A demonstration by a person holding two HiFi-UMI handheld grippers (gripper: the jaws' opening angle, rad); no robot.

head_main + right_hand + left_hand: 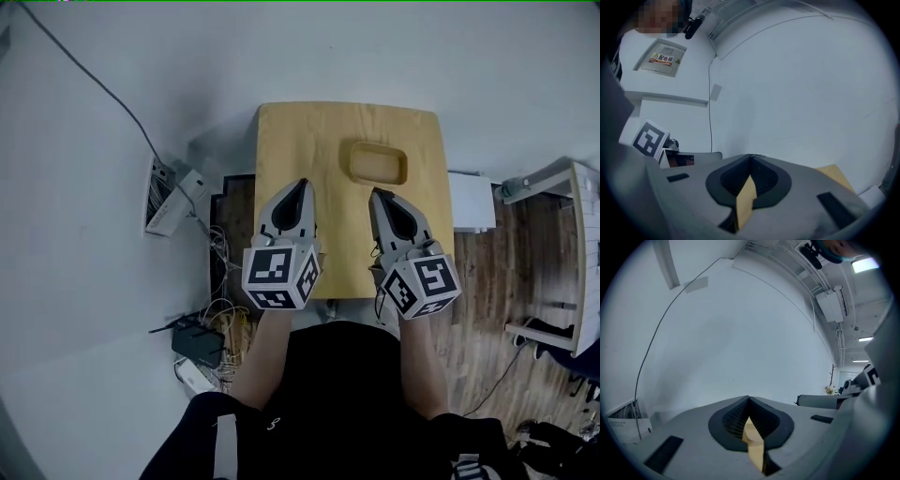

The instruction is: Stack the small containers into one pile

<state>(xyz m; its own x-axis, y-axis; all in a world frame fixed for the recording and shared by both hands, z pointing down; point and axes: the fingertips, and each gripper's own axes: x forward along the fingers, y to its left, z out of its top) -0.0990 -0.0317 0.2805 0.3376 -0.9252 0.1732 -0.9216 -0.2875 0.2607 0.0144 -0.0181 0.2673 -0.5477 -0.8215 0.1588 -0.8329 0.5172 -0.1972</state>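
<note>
Left gripper [302, 185] and right gripper [379, 194] show jaws clenched empty, container [377, 161] lying just beyond the right jaws.

- Small white sign [662, 58] with a yellow warning triangle and the characters "配电箱", fixed to a white wall cabinet [693, 79]; seen in the right gripper view.
- Black-and-white square code patterns, no letters or numbers, on the left cube [280, 273] of the left tool [302, 185] and the right cube [422, 286] of the right tool [377, 194].
- White print on dark clothing [466, 466] at the head view's bottom edge, too small to read.
- Faint print on a white box [623, 425] against the wall, illegible.
</note>
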